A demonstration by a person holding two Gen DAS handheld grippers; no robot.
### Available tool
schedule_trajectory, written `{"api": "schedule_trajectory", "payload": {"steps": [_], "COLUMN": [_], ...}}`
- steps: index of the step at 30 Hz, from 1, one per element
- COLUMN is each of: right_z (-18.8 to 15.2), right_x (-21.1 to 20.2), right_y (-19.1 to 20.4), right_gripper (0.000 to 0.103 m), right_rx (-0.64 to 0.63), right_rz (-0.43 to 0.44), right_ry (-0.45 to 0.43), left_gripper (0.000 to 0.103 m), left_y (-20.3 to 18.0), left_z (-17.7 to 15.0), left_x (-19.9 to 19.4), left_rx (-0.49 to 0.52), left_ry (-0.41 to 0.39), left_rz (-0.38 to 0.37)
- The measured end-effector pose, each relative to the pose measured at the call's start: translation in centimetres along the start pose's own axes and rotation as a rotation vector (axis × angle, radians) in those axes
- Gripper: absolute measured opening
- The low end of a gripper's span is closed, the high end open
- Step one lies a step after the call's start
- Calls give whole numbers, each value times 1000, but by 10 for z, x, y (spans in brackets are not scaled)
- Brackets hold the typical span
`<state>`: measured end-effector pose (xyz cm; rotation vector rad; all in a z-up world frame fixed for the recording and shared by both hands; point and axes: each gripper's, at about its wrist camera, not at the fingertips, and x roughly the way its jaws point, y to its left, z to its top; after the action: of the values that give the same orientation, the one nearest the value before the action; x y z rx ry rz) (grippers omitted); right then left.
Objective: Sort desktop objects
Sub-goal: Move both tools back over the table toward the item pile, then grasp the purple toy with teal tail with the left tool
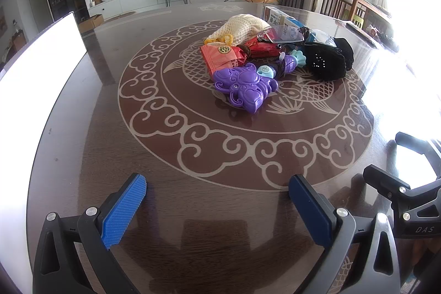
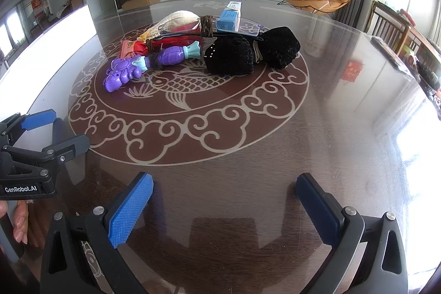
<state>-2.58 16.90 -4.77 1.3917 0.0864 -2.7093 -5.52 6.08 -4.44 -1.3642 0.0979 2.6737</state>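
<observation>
Both grippers, left gripper (image 1: 217, 211) & right gripper (image 2: 224, 208), hover w/ fingers spread wide, holding nothing, near the table's (image 1: 193, 211) front edge. Clutter pile sits mid-table, well apart: purple toy (image 1: 245, 89), red packet (image 1: 220, 57), black hat (image 2: 230, 55), cream knit pouch (image 1: 242, 26), blue box (image 2: 229, 17).

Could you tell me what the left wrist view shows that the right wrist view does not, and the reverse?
Only the left wrist view shows the printed front of the white box and the round emblem on the red packet. Only the right wrist view shows fingers of the person's hand and the blue box's plain side. Both show the purple toy, the black knitted items and both open grippers: left gripper, right gripper.
</observation>
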Motion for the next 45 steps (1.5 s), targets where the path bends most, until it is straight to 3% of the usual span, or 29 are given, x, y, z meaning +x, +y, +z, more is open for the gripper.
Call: {"api": "schedule_trajectory", "payload": {"steps": [8,10,12,18,23,25,28,30,32,36,45], "right_z": [0,0,0,0,0,0,0,0,-1,-1,-1], "right_x": [0,0,0,0,0,0,0,0,0,0,1], "right_y": [0,0,0,0,0,0,0,0,0,0,0], "right_gripper": [103,103,103,103,103,103,103,103,103,103,103], "right_rx": [0,0,0,0,0,0,0,0,0,0,0], "right_rz": [0,0,0,0,0,0,-1,-1,-1,-1,-1], "right_ry": [0,0,0,0,0,0,0,0,-1,-1,-1], "left_gripper": [103,103,103,103,100,98,85,57,48,42,42], "left_y": [-4,-6,-11,-38,-62,-65,-57,-49,-46,-51,-4], "left_z": [2,12,28,81,94,90,90,89,87,69,-14], "left_x": [2,7,11,13,45,53,52,48,45,30,-28], "left_rx": [37,96,145,218,293,311,270,222,212,222,65], "left_ry": [7,33,36,-60,6,20,29,31,28,1,-35], "left_rz": [-20,-41,-13,-46,-77,-84,-132,-146,-127,-52,80]}}
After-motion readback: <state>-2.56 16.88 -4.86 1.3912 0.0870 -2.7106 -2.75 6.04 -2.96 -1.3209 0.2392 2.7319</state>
